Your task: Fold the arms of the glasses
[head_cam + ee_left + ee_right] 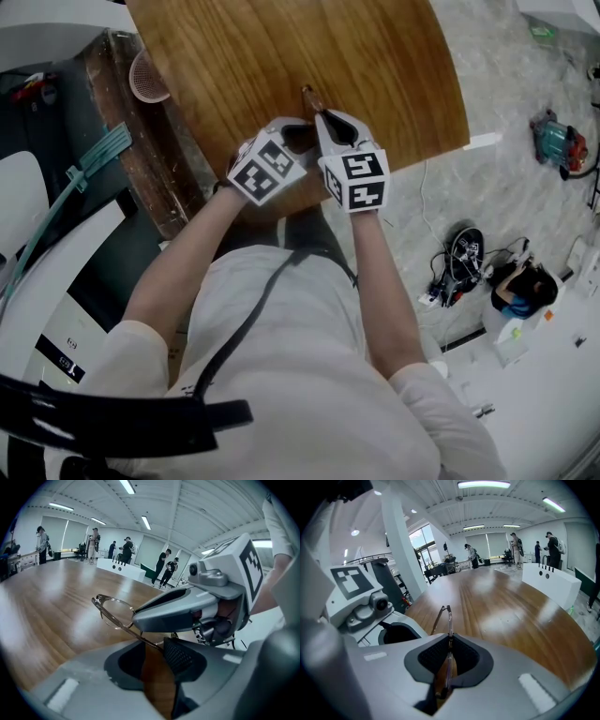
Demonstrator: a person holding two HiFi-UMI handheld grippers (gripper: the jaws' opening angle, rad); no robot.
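The right gripper [447, 660] is clamped on the front of the glasses [449, 620] and holds them over the bench [281, 56]. The left gripper [150, 660] has its jaws apart, and one thin arm [136, 630] ends right beside them. I think it is best to push that arm in slowly toward the lenses [115, 613] while the right gripper holds tight.
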